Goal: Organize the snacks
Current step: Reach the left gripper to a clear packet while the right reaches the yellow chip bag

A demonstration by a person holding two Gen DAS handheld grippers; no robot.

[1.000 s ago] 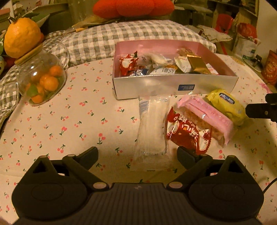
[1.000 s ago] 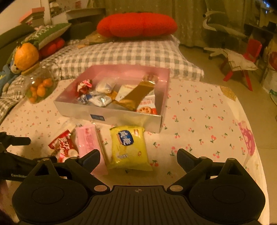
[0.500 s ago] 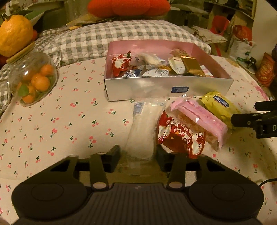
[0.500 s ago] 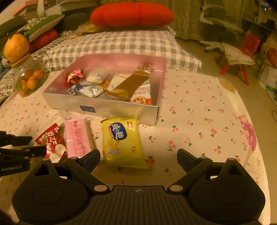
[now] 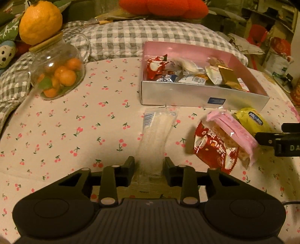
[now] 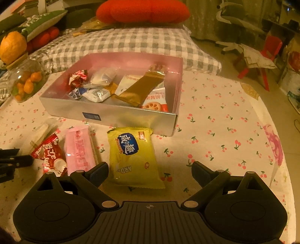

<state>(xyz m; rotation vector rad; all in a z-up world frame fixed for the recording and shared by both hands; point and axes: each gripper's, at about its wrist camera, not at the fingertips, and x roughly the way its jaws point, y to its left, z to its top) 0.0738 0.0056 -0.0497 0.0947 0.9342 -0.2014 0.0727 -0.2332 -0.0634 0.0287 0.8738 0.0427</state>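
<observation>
My left gripper [image 5: 149, 166] is shut on the near end of a clear packet of white snack [image 5: 156, 131], which lies on the cherry-print cloth in front of the silver box [image 5: 196, 95]. The box, pink inside, holds several wrapped snacks. To the right lie a red packet [image 5: 213, 150], a pink packet [image 5: 234, 131] and a yellow packet [image 5: 251, 120]. In the right wrist view my right gripper [image 6: 150, 170] stands open just above the near end of the yellow packet [image 6: 131, 155], with the pink packet [image 6: 78, 150] and red packet [image 6: 48, 154] to its left.
A glass jar of small oranges [image 5: 56, 75] with a big orange fruit on its lid stands at the left. A checked cushion [image 5: 140, 37] and a red pillow [image 6: 142, 11] lie behind the box [image 6: 112, 114]. The round table's edge [image 6: 281, 150] curves at the right.
My left gripper's jaws closed from wide open onto the clear packet's near end. My right gripper came lower and closer over the yellow packet, still open.
</observation>
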